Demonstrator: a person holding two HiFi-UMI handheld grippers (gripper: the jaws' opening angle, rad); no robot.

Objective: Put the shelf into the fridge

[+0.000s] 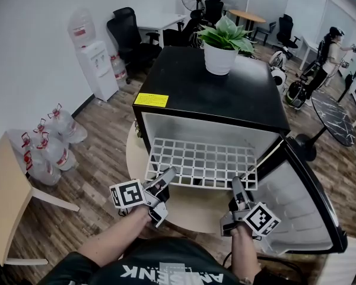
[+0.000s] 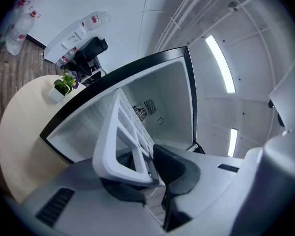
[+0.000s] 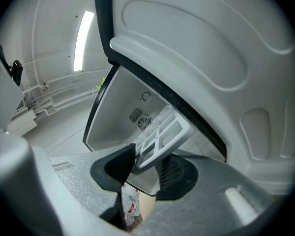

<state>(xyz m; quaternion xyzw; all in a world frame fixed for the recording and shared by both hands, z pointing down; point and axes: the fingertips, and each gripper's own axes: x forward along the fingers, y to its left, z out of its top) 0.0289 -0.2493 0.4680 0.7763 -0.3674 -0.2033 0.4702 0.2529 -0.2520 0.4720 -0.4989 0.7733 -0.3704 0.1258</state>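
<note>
A white grid shelf [image 1: 202, 159] lies level, its back half inside the open black mini fridge [image 1: 213, 88] and its front edge sticking out. My left gripper [image 1: 165, 180] is shut on the shelf's front left corner, and my right gripper [image 1: 237, 186] is shut on the front right corner. In the left gripper view the shelf's corner [image 2: 120, 132] sits between the dark pads of the left gripper [image 2: 147, 168], with the white fridge cavity [image 2: 167, 97] ahead. The right gripper view shows the right gripper [image 3: 145, 163] clamping the shelf's edge [image 3: 160, 134] under the fridge door [image 3: 187, 43].
The fridge stands on a round pale table [image 1: 196, 209] with its door [image 1: 302, 206] swung open to the right. A potted plant [image 1: 221, 46] sits on top. A water dispenser [image 1: 95, 61], water bottles [image 1: 50, 141], office chairs [image 1: 127, 34] and a person [image 1: 332, 46] are around.
</note>
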